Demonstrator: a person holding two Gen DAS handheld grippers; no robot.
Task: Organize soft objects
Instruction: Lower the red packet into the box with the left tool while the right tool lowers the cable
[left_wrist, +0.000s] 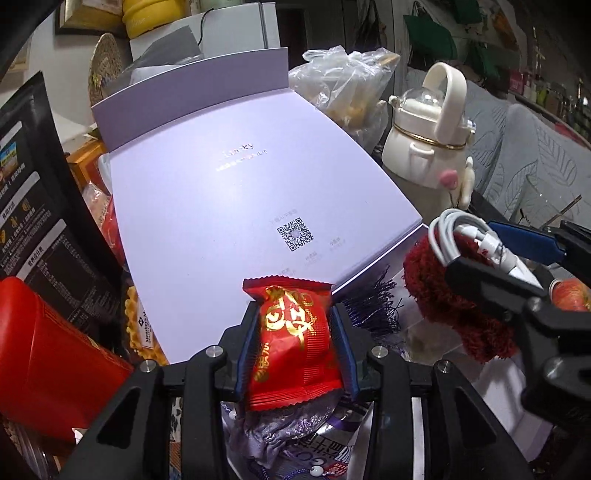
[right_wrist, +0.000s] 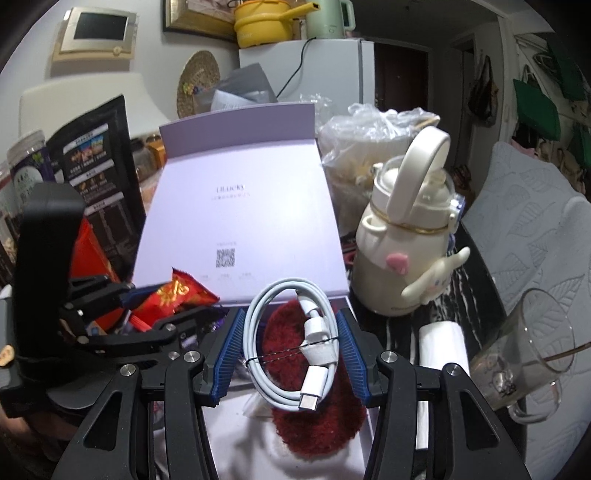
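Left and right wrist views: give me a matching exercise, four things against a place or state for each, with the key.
Things:
1. red foil snack packet with gold lettering
2. coiled white charging cable
3. cream kettle-shaped bottle with a loop handle
4. clear glass mug

Places or states:
A. tilted, at the right edge of the right wrist view
B. clamped in the left gripper
C. standing right of the lilac box lid
D. held in the right gripper, above the dark red fuzzy item

Pairs: 1-B, 2-D, 3-C, 4-A
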